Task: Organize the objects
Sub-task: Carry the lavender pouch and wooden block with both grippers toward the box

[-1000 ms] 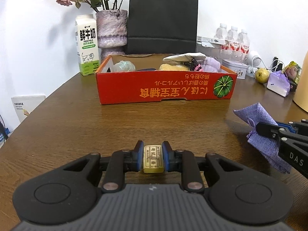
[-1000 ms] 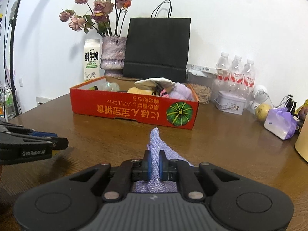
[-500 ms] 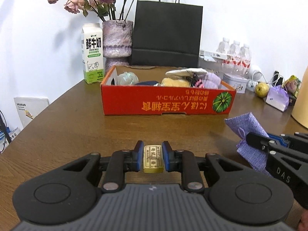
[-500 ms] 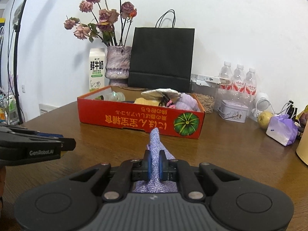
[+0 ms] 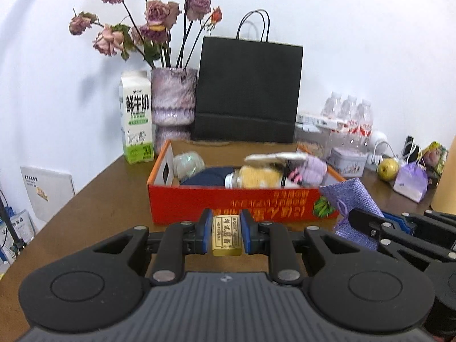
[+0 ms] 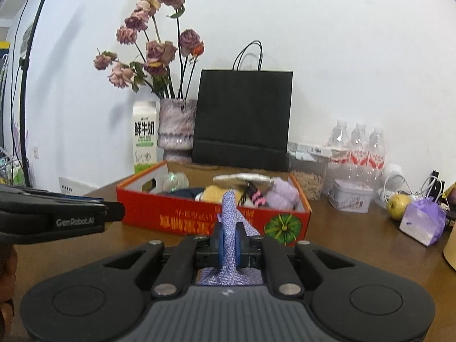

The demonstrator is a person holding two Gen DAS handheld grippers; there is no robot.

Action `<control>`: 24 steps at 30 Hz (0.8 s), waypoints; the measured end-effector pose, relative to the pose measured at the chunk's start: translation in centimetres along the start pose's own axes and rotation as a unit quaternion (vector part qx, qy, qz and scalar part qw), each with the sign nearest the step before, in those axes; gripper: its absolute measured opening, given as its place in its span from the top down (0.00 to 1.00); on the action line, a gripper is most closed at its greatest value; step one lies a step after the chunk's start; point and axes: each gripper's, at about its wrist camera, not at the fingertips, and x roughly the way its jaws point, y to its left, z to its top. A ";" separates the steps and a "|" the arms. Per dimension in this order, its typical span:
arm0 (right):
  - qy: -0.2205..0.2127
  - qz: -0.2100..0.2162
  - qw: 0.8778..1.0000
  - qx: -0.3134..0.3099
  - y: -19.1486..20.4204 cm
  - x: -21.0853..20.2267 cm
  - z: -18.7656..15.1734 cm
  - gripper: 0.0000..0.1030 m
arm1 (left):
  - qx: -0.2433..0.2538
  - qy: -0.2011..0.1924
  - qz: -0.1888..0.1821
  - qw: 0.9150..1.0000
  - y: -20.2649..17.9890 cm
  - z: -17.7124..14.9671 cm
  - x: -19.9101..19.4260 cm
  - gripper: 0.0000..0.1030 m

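Note:
My left gripper [image 5: 226, 233] is shut on a small gold bar-shaped block [image 5: 226, 236] with printed characters, held above the table just before the red cardboard box [image 5: 228, 202]. My right gripper [image 6: 229, 239] is shut on a purple woven pouch [image 6: 230, 228], which also shows in the left wrist view [image 5: 352, 199] near the box's right front corner. The red box [image 6: 199, 219] holds a yellow soft item [image 5: 260, 176], a purple fluffy item [image 5: 313, 168], a dark blue item and a clear ball. The left gripper shows at the left of the right wrist view [image 6: 57, 216].
Behind the box stand a milk carton [image 5: 136, 116], a vase of dried roses [image 5: 173, 99] and a black paper bag [image 5: 248, 91]. At the right are water bottles [image 5: 350, 114], a tin [image 5: 349, 161], an apple [image 5: 387, 166] and a purple bag [image 5: 411, 178].
Both grippers have risen and moved toward the red box, each still holding its object. The box's contents now show from higher up.

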 end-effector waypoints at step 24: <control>-0.034 0.026 0.999 0.024 -1.2 8.3 4.8 0.93 | -0.047 -0.022 -0.002 0.999 1.4 5.3 7.9 0.79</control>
